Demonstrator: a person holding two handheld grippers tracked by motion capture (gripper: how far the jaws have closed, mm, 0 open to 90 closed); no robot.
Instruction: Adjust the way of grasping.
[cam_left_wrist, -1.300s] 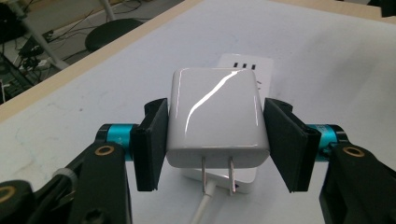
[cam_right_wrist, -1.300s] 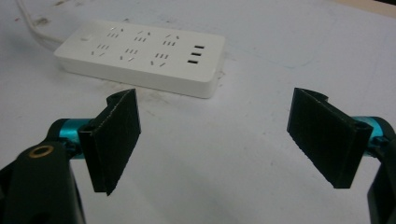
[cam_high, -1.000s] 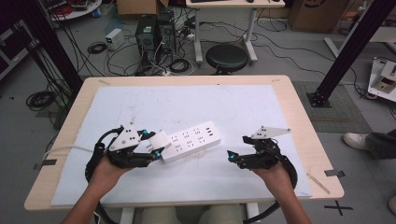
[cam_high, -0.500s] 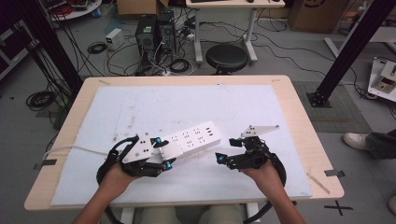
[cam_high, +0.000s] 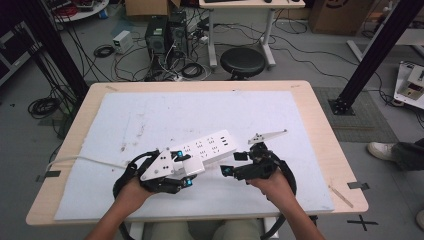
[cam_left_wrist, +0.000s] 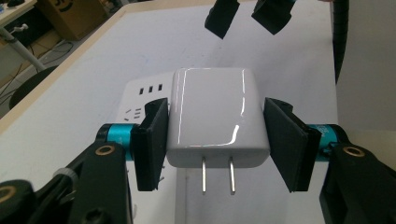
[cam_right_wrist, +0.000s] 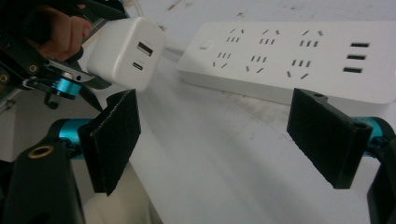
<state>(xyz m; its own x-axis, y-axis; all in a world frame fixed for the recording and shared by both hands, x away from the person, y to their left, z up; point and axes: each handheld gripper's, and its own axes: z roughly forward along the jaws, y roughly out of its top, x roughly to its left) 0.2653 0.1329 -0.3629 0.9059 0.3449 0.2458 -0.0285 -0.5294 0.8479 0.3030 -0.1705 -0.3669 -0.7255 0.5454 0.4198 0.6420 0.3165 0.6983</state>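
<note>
Your left tool (cam_left_wrist: 215, 135) has a tight hold of the white charger (cam_left_wrist: 215, 119). One black pad (cam_left_wrist: 152, 140) presses on each side of it, and its two metal prongs (cam_left_wrist: 217, 175) point back at you. In the right tool's view you can see the other end of the charger (cam_right_wrist: 126, 51), the one with two small ports in it. In that view the charger hangs a little above the white mat (cam_high: 165, 117), just beside the end of the power strip (cam_right_wrist: 285, 58) where the cord goes in.

The power strip (cam_high: 207, 150) is long and white. It lies flat on the mat, a bit slanted, near the middle of the counter (cam_high: 320, 120). It has rows of plug holes on top and three small ports at one end. From the high view, your left tool (cam_high: 187, 172) sits right at the near end of the strip, with the charger over it.

Your right tool (cam_right_wrist: 224, 135) is wide open. Nothing is between its two pads. It points at the mat in front of the strip and does not touch the strip. In the high view it (cam_high: 235, 164) is just to the right of your left tool, close to the strip's long side.

A white cord (cam_high: 82, 160) runs off to the left edge of the counter.
</note>
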